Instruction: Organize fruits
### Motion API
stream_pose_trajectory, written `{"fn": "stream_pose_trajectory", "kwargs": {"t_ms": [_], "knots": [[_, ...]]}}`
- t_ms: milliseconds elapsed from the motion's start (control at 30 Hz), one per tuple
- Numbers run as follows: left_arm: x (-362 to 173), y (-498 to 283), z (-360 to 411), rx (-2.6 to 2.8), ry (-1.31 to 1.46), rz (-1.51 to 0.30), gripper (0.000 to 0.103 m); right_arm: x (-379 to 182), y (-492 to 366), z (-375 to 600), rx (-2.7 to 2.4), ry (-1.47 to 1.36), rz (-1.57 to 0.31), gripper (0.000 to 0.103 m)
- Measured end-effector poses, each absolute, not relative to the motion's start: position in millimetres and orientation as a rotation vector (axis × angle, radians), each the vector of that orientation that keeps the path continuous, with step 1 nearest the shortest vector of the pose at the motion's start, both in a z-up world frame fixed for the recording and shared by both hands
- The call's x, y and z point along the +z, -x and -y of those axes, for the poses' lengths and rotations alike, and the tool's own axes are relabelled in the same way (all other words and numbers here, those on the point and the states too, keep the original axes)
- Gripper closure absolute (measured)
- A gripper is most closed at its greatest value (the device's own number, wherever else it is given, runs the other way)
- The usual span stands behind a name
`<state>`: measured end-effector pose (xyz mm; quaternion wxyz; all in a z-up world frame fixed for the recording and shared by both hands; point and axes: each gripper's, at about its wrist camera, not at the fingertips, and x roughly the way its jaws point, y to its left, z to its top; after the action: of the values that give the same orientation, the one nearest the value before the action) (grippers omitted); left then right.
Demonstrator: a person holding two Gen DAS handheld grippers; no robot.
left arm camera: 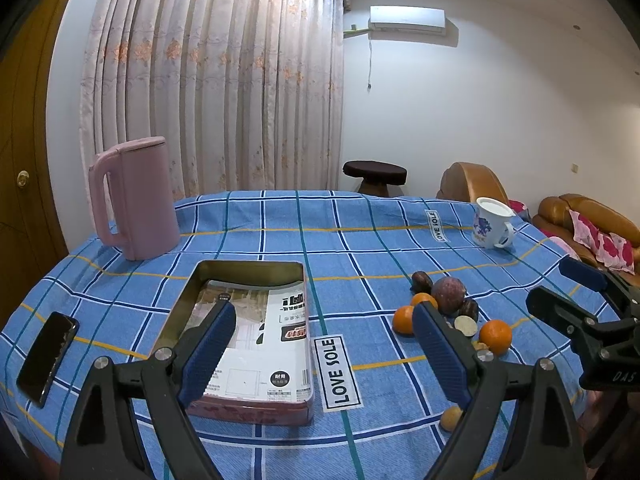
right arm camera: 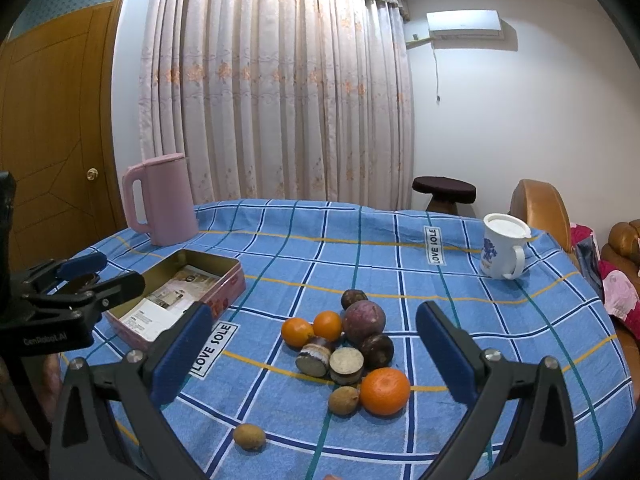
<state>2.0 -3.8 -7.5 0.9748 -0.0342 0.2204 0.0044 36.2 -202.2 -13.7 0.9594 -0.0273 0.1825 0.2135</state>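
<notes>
A pile of fruit lies on the blue checked tablecloth: three oranges, the nearest (right arm camera: 385, 391), a big purple passion fruit (right arm camera: 363, 321), dark small fruits (right arm camera: 377, 350), two cut halves (right arm camera: 346, 363) and brown longans (right arm camera: 343, 400); one longan (right arm camera: 249, 436) lies apart at the front. A pink tin box (left arm camera: 256, 312) with a printed paper inside stands left of the pile. My left gripper (left arm camera: 324, 344) hovers open over the box's right side, nothing between its fingers. My right gripper (right arm camera: 316, 354) hangs open above the fruit pile, empty. In the left wrist view the pile (left arm camera: 448, 294) sits at the right.
A pink kettle (left arm camera: 134, 200) stands at the table's back left, a white flowered mug (right arm camera: 502, 246) at the back right. A black phone (left arm camera: 48, 356) lies at the left edge. Brown sofas (left arm camera: 588, 220) and a dark stool (left arm camera: 374, 176) stand beyond the table.
</notes>
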Motion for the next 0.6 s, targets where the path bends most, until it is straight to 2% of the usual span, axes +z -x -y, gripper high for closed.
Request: {"fn": "stream_pose_trajectory", "kwargs": {"t_ms": [600], "knots": [[-10.3,-2.1,6.2,0.006,0.068,-0.453,0.012,-16.8,-34.1,201.4,0.435,0.051,-0.383,0.000]]}}
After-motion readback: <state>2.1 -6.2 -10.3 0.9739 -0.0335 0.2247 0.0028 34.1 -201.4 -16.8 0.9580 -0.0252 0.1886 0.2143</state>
